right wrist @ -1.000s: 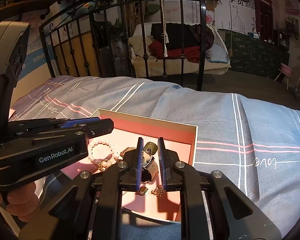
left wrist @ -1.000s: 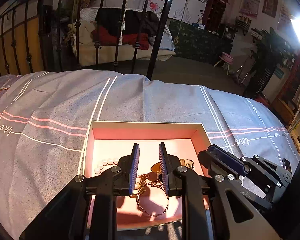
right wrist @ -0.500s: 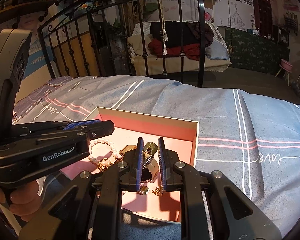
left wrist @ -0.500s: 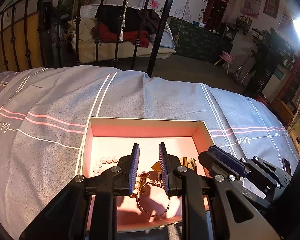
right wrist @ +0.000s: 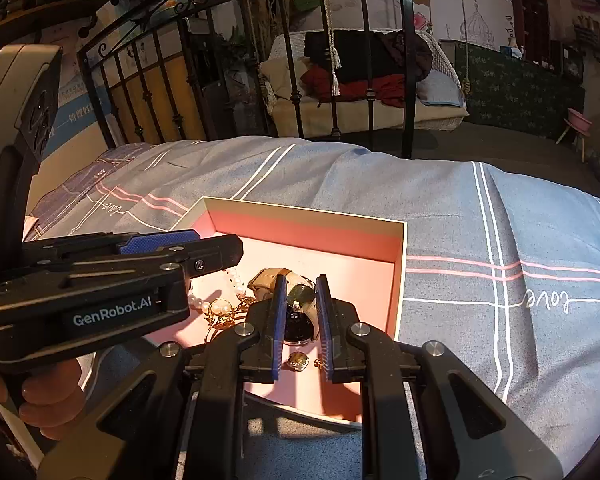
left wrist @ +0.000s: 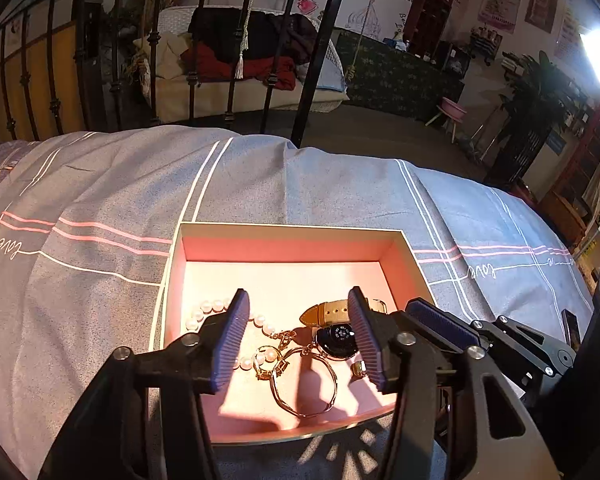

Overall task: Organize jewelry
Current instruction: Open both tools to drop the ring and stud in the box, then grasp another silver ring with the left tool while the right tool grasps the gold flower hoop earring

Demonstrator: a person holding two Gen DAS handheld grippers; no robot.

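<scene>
All the jewelry in view lies in the box [left wrist: 292, 230] on the bed [left wrist: 100, 184]: pearls [left wrist: 204, 308], bangle [left wrist: 304, 384] and watch [left wrist: 338, 336] tangled at its near end, unsorted. The left tool [left wrist: 300, 336] has just been opening, nothing gripped; the right tool [right wrist: 300, 324] hangs nearly closed above the watch, empty.

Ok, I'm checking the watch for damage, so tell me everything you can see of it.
The watch lies in the pink box, toward its right side. It has a round, glossy black face with a small pattern of dots and a tan strap with punched holes that looks like leather, stretching away from the face. A gold bangle touches its near left edge. No damage shows.
</scene>
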